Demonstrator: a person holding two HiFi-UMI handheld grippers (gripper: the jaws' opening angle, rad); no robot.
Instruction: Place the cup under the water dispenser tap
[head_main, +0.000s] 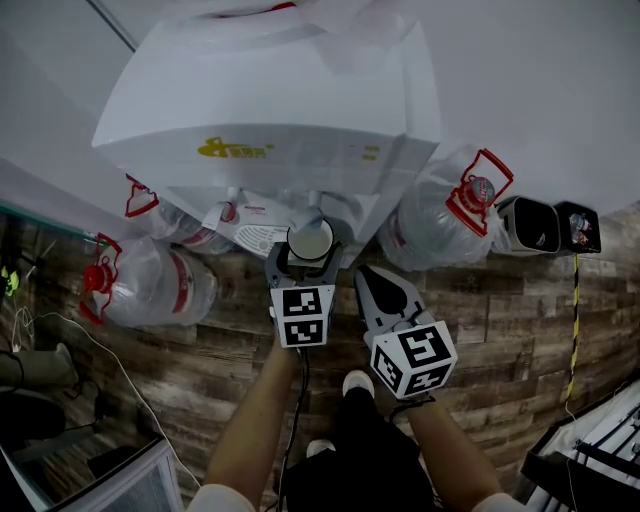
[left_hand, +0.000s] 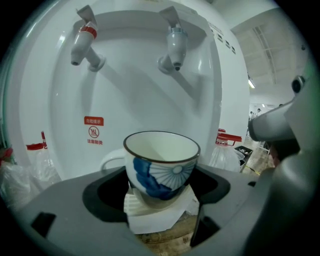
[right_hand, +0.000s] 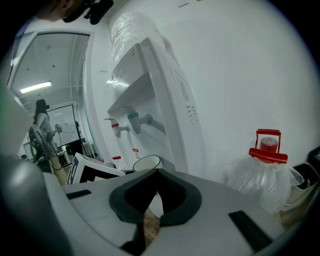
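Observation:
A white cup (left_hand: 161, 167) with a blue flower pattern is held upright in my left gripper (left_hand: 162, 192), whose jaws are shut on its sides. The handle points left. From above, the cup (head_main: 310, 240) is right against the front of the white water dispenser (head_main: 270, 110), gripped by the left gripper (head_main: 303, 258). The blue tap (left_hand: 175, 45) hangs above and slightly behind the cup, and the red tap (left_hand: 82, 42) is further left. My right gripper (head_main: 380, 280) hovers just right of the cup, shut and empty (right_hand: 155, 192).
Large water bottles lie on the wooden floor on both sides of the dispenser, one on the right (head_main: 455, 215) and one on the left (head_main: 150, 280). Two small bins (head_main: 530, 225) stand by the wall at right. A ribbed white drip tray (left_hand: 150, 212) lies under the cup.

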